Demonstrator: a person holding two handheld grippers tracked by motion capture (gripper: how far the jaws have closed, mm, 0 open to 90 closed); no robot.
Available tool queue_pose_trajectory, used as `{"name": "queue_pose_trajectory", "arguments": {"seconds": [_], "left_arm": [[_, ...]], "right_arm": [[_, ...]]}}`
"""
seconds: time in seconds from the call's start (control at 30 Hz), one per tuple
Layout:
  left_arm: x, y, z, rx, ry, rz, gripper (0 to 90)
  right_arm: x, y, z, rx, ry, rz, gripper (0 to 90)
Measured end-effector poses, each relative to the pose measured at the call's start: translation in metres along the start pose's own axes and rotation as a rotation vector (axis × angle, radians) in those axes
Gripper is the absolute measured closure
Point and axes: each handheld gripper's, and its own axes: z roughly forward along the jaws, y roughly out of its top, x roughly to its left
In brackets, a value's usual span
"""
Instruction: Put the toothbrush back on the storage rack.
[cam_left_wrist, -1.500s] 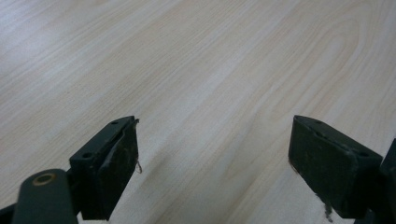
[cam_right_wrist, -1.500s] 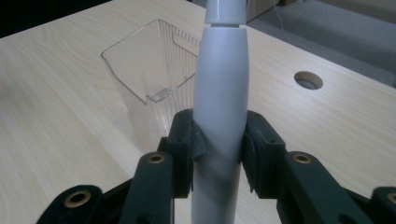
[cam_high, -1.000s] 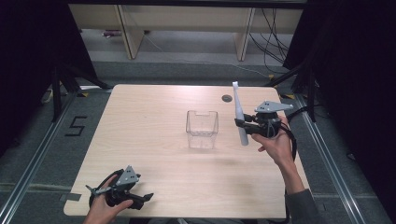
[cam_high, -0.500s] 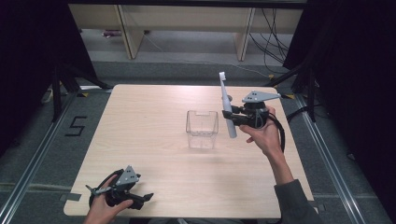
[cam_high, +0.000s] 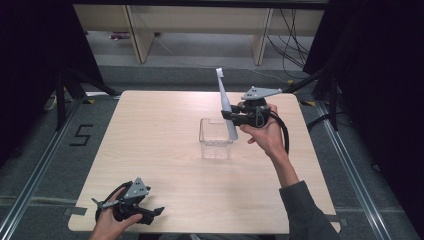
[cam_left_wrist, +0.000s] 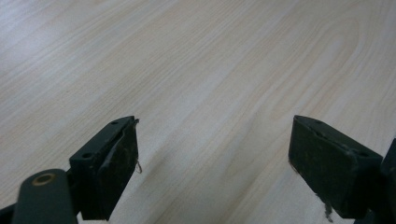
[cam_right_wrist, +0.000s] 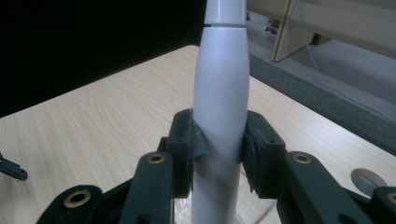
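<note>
A white electric toothbrush (cam_high: 225, 100) (cam_right_wrist: 219, 93) stands nearly upright, brush head up. My right gripper (cam_high: 234, 116) (cam_right_wrist: 218, 149) is shut on its handle. Its lower end hangs over the right rim of a clear plastic container (cam_high: 216, 145) in the middle of the table. Near the table's front left corner my left gripper (cam_high: 150, 214) (cam_left_wrist: 212, 163) rests low over bare wood. It is open, with nothing between its jaws.
The light wooden table (cam_high: 150, 125) has metal rails along its left and right sides. A small dark disc (cam_right_wrist: 366, 179) lies on the table near the right gripper. Shelving and cables stand behind the far edge.
My right gripper has carried the toothbrush left and slightly up, from right of the container to over its right rim. The left gripper has stayed put.
</note>
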Motion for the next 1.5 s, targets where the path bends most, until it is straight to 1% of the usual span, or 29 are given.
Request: {"name": "queue_pose_trajectory", "arguments": {"seconds": [0.07, 0.13, 0.27, 0.3, 0.33, 0.37, 0.4, 0.43, 0.47, 0.5, 0.57, 0.6, 0.67, 0.73, 0.77, 0.83, 0.87, 0.97, 1.07, 1.1, 1.17, 1.2, 1.27, 1.3, 1.37, 1.4, 1.43, 1.47, 1.5], "left_arm": [[0.000, 0.000, 0.000, 0.004, -0.001, -0.002, 15.6], [-0.001, 0.000, 0.001, 0.002, -0.003, 0.000, 15.6], [0.000, 0.000, 0.000, -0.007, -0.006, -0.004, 15.6], [0.000, 0.000, 0.000, -0.005, -0.006, -0.004, 15.6], [0.000, 0.000, 0.000, -0.004, -0.006, -0.003, 15.6], [0.000, 0.000, 0.000, -0.006, -0.007, -0.004, 15.6], [0.000, 0.000, 0.000, -0.005, -0.008, -0.004, 15.6], [0.000, 0.000, 0.000, -0.006, -0.008, -0.003, 15.6], [0.000, 0.000, 0.000, -0.005, -0.008, -0.001, 15.6], [-0.001, 0.000, 0.000, -0.008, -0.010, -0.005, 15.5], [-0.001, 0.000, 0.000, -0.007, -0.008, -0.002, 15.6], [-0.001, 0.000, 0.000, -0.011, -0.012, -0.007, 15.5], [-0.001, 0.000, 0.000, -0.008, -0.013, -0.005, 15.6], [-0.001, 0.000, 0.000, -0.008, -0.012, -0.005, 15.6], [-0.001, 0.000, 0.000, -0.007, -0.009, -0.005, 15.6], [-0.001, 0.000, 0.000, -0.008, -0.013, -0.005, 15.6], [-0.001, 0.000, 0.000, -0.008, -0.013, -0.006, 15.6], [-0.001, 0.000, 0.000, -0.009, -0.013, -0.006, 15.6], [-0.001, 0.000, 0.000, -0.009, -0.013, -0.005, 15.6], [-0.001, 0.000, 0.000, -0.010, -0.013, -0.005, 15.6], [-0.001, 0.000, 0.000, -0.008, -0.012, -0.005, 15.6], [-0.001, 0.000, 0.000, -0.006, -0.009, -0.004, 15.6], [-0.001, 0.000, 0.000, -0.004, -0.007, -0.002, 15.6], [-0.001, 0.000, 0.000, -0.005, -0.007, -0.001, 15.6], [-0.001, -0.001, 0.000, -0.009, -0.012, -0.004, 15.6], [-0.001, 0.000, 0.000, -0.009, -0.012, -0.004, 15.6], [-0.002, 0.000, 0.000, -0.010, -0.012, -0.006, 15.6], [-0.001, 0.000, 0.000, -0.009, -0.011, -0.004, 15.6], [-0.001, 0.000, 0.000, -0.008, -0.008, -0.002, 15.6]], "right_arm": [[0.001, 0.003, 0.008, 0.010, 0.010, 0.014, 67.1], [0.000, 0.005, 0.018, 0.004, 0.007, 0.000, 67.1], [-0.001, 0.006, 0.034, 0.040, 0.024, 0.018, 67.1], [-0.002, 0.005, 0.039, 0.032, 0.012, 0.006, 67.1], [-0.003, 0.005, 0.042, 0.053, 0.019, 0.003, 67.1], [-0.002, 0.003, 0.045, 0.068, 0.020, 0.027, 67.0], [-0.002, 0.002, 0.049, 0.065, 0.020, 0.031, 67.1], [-0.005, 0.001, 0.051, 0.072, 0.008, 0.002, 67.1], [-0.005, -0.001, 0.054, 0.074, 0.002, 0.014, 67.0], [-0.007, -0.001, 0.056, 0.087, -0.003, -0.001, 67.1], [-0.008, -0.003, 0.059, 0.107, -0.007, 0.010, 67.1], [-0.010, -0.004, 0.060, 0.104, -0.011, 0.003, 67.0], [-0.009, -0.006, 0.062, 0.128, -0.010, 0.019, 67.0], [-0.011, -0.007, 0.063, 0.127, -0.021, -0.001, 67.0], [-0.011, -0.007, 0.062, 0.143, -0.021, 0.009, 67.1], [-0.009, -0.010, 0.064, 0.146, -0.016, 0.031, 67.0], [-0.011, -0.011, 0.065, 0.144, -0.024, 0.007, 67.0], [-0.012, -0.016, 0.067, 0.163, -0.018, 0.007, 67.0], [-0.010, -0.021, 0.069, 0.178, -0.019, 0.038, 67.0], [-0.012, -0.022, 0.070, 0.176, -0.023, 0.016, 67.1], [-0.010, -0.025, 0.074, 0.163, -0.021, 0.031, 67.1], [-0.011, -0.025, 0.074, 0.195, -0.012, 0.018, 67.0], [-0.008, -0.029, 0.079, 0.185, -0.022, 0.036, 67.0], [-0.010, -0.030, 0.079, 0.202, -0.017, 0.011, 67.0], [-0.008, -0.032, 0.082, 0.204, -0.014, 0.024, 67.0], [-0.009, -0.033, 0.083, 0.216, -0.013, 0.007, 67.0], [-0.008, -0.034, 0.084, 0.218, -0.026, 0.022, 67.0], [-0.008, -0.034, 0.084, 0.243, -0.018, 0.017, 67.0], [-0.008, -0.036, 0.087, 0.231, -0.024, 0.009, 67.0]]}}
